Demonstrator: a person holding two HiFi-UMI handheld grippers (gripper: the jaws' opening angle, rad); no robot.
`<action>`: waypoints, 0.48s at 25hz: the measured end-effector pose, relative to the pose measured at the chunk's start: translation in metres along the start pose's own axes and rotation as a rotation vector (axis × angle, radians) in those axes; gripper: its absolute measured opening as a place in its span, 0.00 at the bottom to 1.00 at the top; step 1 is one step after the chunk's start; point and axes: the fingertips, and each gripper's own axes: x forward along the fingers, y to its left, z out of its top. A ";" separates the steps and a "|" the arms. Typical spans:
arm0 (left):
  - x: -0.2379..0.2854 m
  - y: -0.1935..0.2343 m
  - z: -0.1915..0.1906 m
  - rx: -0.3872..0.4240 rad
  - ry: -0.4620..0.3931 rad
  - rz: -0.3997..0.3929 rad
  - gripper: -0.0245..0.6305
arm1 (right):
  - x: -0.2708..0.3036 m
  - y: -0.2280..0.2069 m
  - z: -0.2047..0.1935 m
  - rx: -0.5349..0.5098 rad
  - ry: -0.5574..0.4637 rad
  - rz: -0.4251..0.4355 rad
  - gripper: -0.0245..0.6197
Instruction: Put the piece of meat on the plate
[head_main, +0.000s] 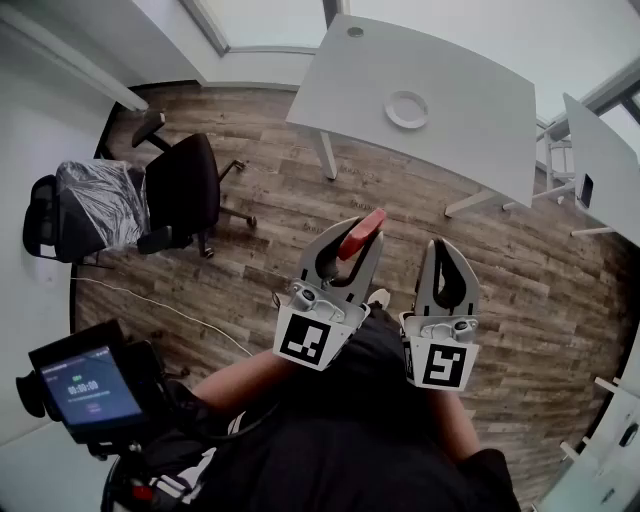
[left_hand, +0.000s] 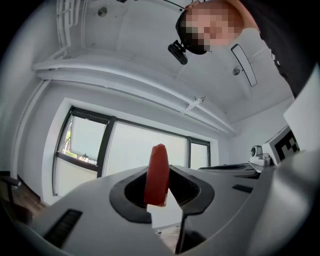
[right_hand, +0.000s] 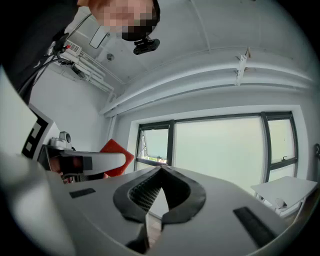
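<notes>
Head view: left gripper (head_main: 352, 242) clamps the piece of meat (head_main: 366, 224), well apart from the plate (head_main: 407, 109), apparently mid-table (head_main: 480, 130); right gripper (head_main: 447, 262) alongside.
Left gripper view: piece of meat upright between the jaws.
Right gripper view: jaws together, empty.
Transport step; next, carry it to the plate.

Your head camera looks almost straight down on the left gripper (head_main: 358, 236) and right gripper (head_main: 441, 246) from above, with the floor (head_main: 250, 150) and table (head_main: 450, 110) farther off. Each gripper camera sits close behind its own jaws and looks level along them toward the windows (right_hand: 220, 150). The right one also sees the left gripper and its red meat (right_hand: 116, 149), which your head camera shows too.
</notes>
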 end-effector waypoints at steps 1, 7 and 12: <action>0.000 0.001 -0.001 -0.001 0.004 -0.001 0.19 | 0.001 0.001 -0.001 0.000 0.003 0.001 0.05; -0.004 -0.011 -0.004 -0.008 0.012 0.007 0.19 | -0.013 0.001 -0.001 0.049 -0.019 0.032 0.05; -0.004 -0.018 -0.003 -0.002 0.007 0.008 0.19 | -0.022 0.002 0.005 -0.062 -0.037 0.044 0.05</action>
